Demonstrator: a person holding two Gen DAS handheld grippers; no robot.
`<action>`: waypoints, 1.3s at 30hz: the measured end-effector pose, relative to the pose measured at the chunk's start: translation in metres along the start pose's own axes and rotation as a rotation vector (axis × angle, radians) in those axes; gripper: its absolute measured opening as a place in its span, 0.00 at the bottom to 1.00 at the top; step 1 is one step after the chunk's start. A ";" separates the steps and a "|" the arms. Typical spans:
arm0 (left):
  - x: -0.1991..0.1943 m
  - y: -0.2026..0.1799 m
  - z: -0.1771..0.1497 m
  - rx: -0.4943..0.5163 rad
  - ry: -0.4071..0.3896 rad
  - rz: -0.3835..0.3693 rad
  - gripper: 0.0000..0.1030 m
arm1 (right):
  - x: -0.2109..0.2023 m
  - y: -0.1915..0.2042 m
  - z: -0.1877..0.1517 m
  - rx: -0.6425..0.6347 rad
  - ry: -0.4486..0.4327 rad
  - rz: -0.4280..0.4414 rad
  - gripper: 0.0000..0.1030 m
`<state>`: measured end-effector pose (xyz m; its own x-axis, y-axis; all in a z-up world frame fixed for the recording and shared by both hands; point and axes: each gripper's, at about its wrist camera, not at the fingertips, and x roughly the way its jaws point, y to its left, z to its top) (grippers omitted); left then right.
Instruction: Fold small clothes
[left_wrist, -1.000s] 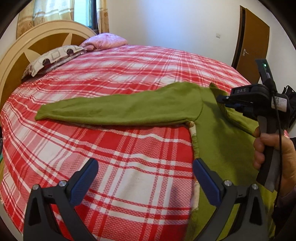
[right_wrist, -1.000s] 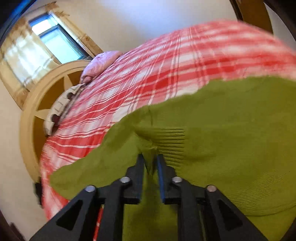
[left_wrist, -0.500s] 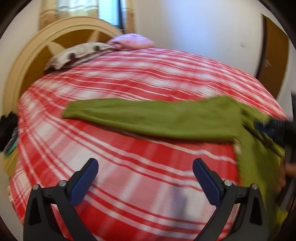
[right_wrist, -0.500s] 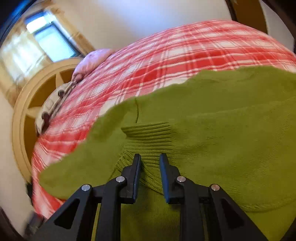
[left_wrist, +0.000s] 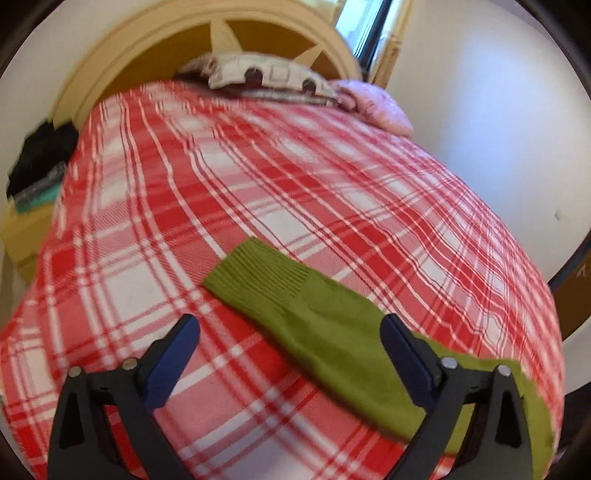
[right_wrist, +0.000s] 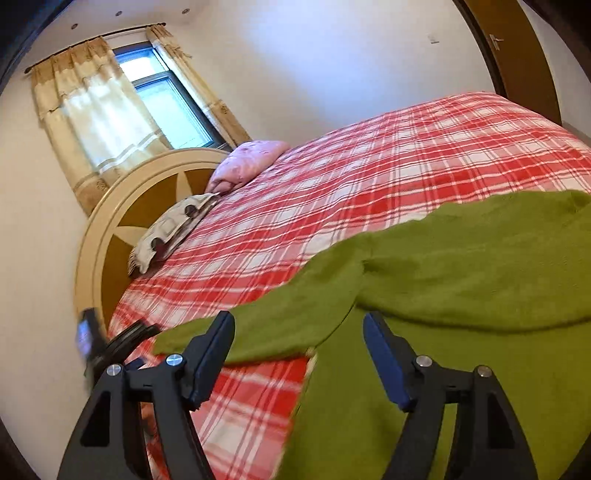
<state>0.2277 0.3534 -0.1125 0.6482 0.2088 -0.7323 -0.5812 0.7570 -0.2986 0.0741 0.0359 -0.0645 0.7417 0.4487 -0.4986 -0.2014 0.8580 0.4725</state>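
A green knitted sweater (right_wrist: 480, 369) lies flat on the red-and-white plaid bed (right_wrist: 406, 166). One sleeve (left_wrist: 314, 317) stretches out to the left, and its ribbed cuff (left_wrist: 258, 273) lies just ahead of my left gripper (left_wrist: 288, 325). That gripper hovers over the sleeve, its wide jaws closing a little with the sleeve beneath the gap and the pads off the cloth. My right gripper (right_wrist: 298, 319) hangs above the sweater near the sleeve's root (right_wrist: 314, 288). Its jaws are opening, with nothing pinched between them.
A round wooden headboard (left_wrist: 207, 40) stands at the bed's far end, with a patterned pillow (left_wrist: 266, 74) and a pink pillow (left_wrist: 373, 107). Dark clothes (left_wrist: 40, 158) sit on a bedside stand at the left. A curtained window (right_wrist: 162, 107) and a brown door (right_wrist: 517, 55) are behind.
My right gripper let go of the pinched knit, opened and lifted back. My left gripper swept left along the sleeve to the cuff and rolled.
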 end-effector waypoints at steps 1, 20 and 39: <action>0.006 -0.002 0.001 -0.008 0.021 -0.010 0.89 | -0.003 0.000 -0.004 0.008 0.009 -0.003 0.71; 0.036 -0.022 -0.011 -0.031 0.070 -0.045 0.10 | -0.042 -0.035 -0.022 0.123 0.010 -0.082 0.71; -0.137 -0.311 -0.173 0.672 -0.167 -0.458 0.09 | -0.125 -0.172 -0.024 0.393 -0.145 -0.278 0.71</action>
<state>0.2343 -0.0176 -0.0250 0.8447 -0.1605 -0.5106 0.1412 0.9870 -0.0766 0.0005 -0.1617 -0.1002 0.8198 0.1532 -0.5517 0.2520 0.7686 0.5879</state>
